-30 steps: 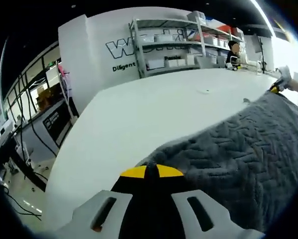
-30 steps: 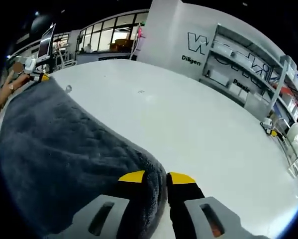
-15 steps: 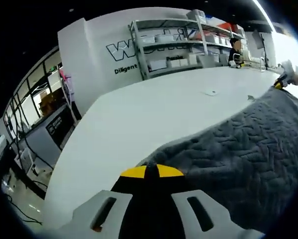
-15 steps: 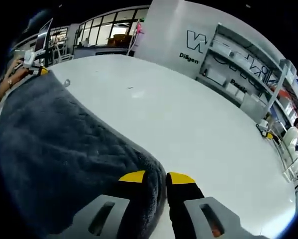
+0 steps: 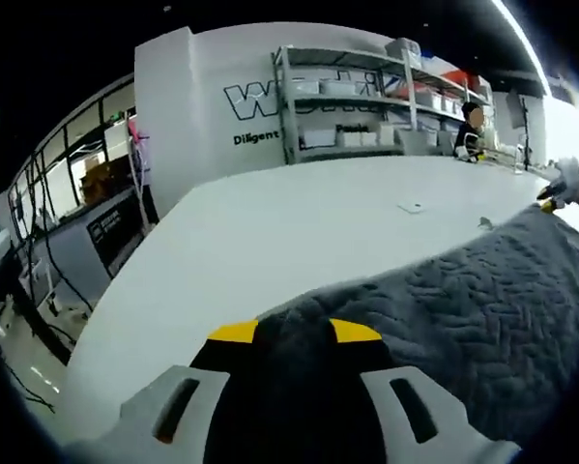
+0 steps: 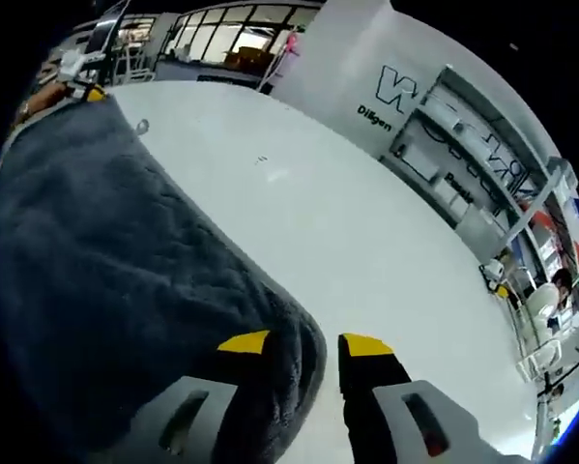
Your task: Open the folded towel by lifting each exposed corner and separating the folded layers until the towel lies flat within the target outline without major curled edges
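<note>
Stretching between the two tools, the grey quilted towel [image 5: 463, 309] hung taut above the white surface [image 5: 299, 232], raised rather than lying on it, which I judged was to let the folded layers fall apart before it went down flat. The left tool [image 5: 294, 333] was clamped on one corner, fabric bunched up between its yellow tips and hiding the gap; pinching right at the corner gave control of the edge. In the right gripper view, the right tool [image 6: 303, 343] had towel [image 6: 115, 261] wrapped over its left jaw and into the gap, so it looked closed on the opposite corner, though the right jaw tip stood a little clear. Each tool appeared far off in the other's view at the towel's far end, with a bare hand behind it, so the cloth was pulled wide across its length. No target outline was visible on the surface from here. Small marks dotted the surface [image 6: 347, 213] beyond the towel. Further out: shelving [image 5: 366, 106] with boxes against a lettered white wall, a seated person at the far side, windows and cables to the side.
</note>
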The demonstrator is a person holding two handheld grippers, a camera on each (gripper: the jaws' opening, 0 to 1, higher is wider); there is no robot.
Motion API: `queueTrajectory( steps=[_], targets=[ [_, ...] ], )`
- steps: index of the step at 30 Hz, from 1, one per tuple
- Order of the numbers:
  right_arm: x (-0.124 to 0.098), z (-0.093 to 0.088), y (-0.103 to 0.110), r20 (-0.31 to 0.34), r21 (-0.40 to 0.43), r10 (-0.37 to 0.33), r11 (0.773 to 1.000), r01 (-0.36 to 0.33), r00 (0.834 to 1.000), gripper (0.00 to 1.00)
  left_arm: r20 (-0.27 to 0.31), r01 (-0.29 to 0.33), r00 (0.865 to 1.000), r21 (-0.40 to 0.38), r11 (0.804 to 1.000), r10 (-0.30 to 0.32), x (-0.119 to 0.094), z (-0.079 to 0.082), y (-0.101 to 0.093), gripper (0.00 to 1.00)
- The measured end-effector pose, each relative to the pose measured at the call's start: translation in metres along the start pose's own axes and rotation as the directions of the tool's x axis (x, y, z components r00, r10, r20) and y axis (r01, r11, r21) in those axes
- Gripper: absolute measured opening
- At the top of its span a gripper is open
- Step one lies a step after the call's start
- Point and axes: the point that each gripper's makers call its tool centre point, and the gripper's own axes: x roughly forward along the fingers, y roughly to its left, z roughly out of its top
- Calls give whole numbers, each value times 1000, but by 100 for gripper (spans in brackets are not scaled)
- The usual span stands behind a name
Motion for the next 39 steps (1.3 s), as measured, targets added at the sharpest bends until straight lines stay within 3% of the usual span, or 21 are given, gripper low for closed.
queueTrajectory(
  steps=[2, 4, 6, 8, 9, 11, 13, 19, 25, 27, 29, 35, 36, 37, 39],
  targets=[
    [-9, 4, 5, 33, 1, 15, 1000, -15, 999, 53, 31, 53, 998, -30, 998, -52, -9, 8, -10, 39],
    [-17, 2, 6, 24, -6, 18, 1000, -18, 1000, 66, 67, 100, 993, -66, 993, -95, -21, 16, -18, 48],
    [-26, 2, 11, 33, 3, 39, 999, -39, 999, 75, 81, 133, 989, -95, 987, -125, -31, 18, -25, 62],
    [-38, 0, 20, 37, 44, 73, 996, -74, 997, 87, 86, 174, 982, -71, 982, -168, -41, 17, -36, 76],
    [-44, -1, 23, 43, 68, 75, 995, -78, 996, 99, 80, 203, 977, -47, 978, -199, -45, 16, -43, 84],
    [-61, -5, 42, 52, 54, 140, 988, -143, 989, 98, 52, 233, 971, 24, 972, -234, -56, 10, -56, 92],
    [-75, -9, 51, 53, 51, 145, 988, -147, 988, 99, 48, 272, 960, 65, 960, -275, -67, 8, -68, 93],
    [-125, -6, 75, 108, 32, 173, 984, -178, 979, 99, 14, 346, 938, 42, 937, -347, -106, -3, -94, 99],
    [-179, -6, 104, 165, 41, 198, 977, -208, 966, 99, 14, 341, 940, 60, 938, -342, -151, -13, -112, 99],
    [-195, -7, 112, 181, 103, 193, 971, -213, 964, 99, 5, 329, 944, 85, 941, -330, -165, -19, -118, 99],
    [-211, -6, 120, 216, 106, 207, 967, -233, 954, 99, -10, 327, 945, 86, 941, -327, -176, -24, -124, 99],
    [-255, -26, 152, 235, 116, 231, 958, -264, 944, 99, 10, 335, 942, 29, 942, -335, -224, -31, -138, 99],
    [-260, -29, 155, 244, 118, 226, 958, -261, 943, 99, 13, 326, 945, 19, 945, -326, -231, -34, -138, 99],
    [-267, -32, 159, 258, 121, 226, 957, -264, 939, 99, 19, 289, 957, 13, 957, -289, -236, -38, -134, 99],
    [-278, -37, 165, 290, 136, 231, 951, -279, 929, 99, 17, 272, 962, 31, 962, -272, -249, -47, -134, 99]
  ],
)
